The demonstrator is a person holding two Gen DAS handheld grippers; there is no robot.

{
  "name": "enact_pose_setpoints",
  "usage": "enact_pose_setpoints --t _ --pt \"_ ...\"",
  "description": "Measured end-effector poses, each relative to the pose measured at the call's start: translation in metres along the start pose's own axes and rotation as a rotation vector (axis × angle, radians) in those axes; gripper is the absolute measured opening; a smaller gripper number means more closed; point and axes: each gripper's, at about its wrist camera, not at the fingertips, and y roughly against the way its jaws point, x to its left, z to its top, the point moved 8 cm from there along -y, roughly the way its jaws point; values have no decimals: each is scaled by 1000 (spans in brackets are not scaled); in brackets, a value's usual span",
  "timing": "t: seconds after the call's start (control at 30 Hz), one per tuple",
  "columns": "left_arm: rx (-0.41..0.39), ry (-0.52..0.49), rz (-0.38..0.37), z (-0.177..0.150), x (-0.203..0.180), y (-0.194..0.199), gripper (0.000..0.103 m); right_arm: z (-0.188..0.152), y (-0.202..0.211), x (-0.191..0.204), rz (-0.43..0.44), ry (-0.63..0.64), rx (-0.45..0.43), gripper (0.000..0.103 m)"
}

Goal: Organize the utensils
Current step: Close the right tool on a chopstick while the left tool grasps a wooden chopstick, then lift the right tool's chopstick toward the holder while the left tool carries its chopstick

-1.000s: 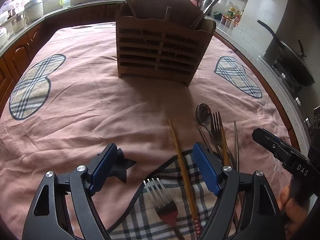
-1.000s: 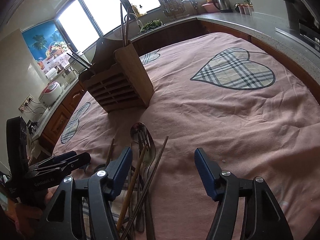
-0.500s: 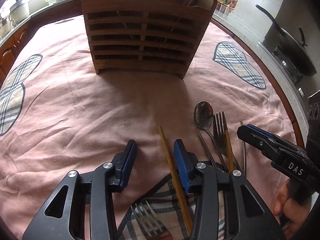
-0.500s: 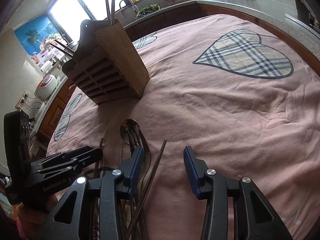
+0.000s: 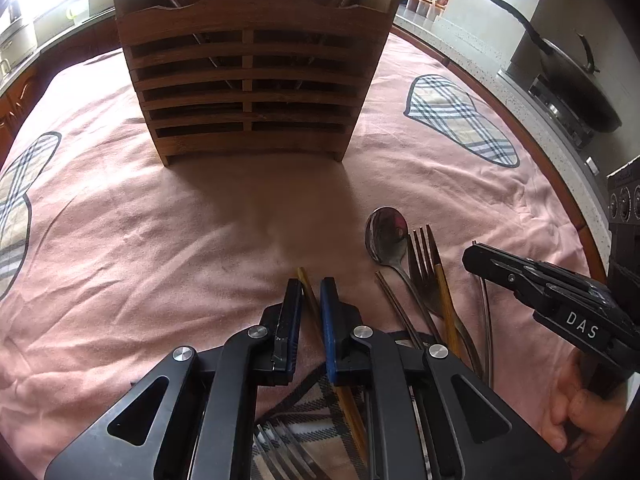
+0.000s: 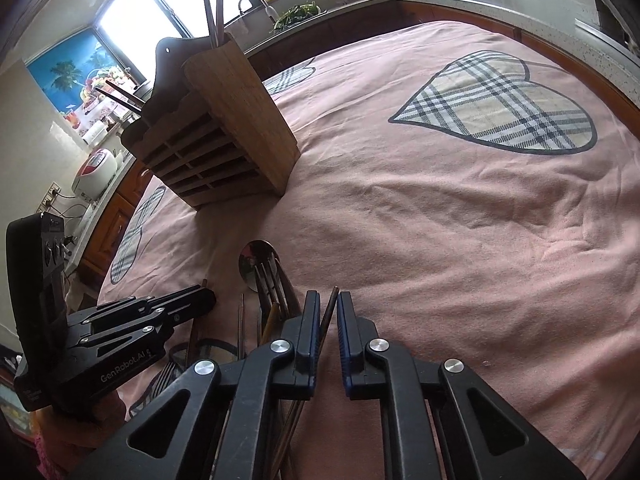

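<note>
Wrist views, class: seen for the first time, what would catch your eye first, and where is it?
The wooden utensil holder stands upright at the far side of the pink tablecloth, chopsticks poking out of its top. Nearer, the left hand-held gripper has just been closing and is shut on a wooden chopstick. The right hand-held gripper, likewise, is shut on a dark chopstick beside a spoon and fork.

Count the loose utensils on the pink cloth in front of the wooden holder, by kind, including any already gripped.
chopsticks: 4
forks: 2
spoon: 1
Total: 7
</note>
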Motion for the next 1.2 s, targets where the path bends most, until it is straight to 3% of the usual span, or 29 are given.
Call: enact_pose_setpoints --t 0.77,1.2 --pt "-248 97 -123 -9 8 135 7 11 83 47 53 102 -163 6" --pt "-349 127 -168 -28 7 180 6 5 129 67 108 138 -251 4"
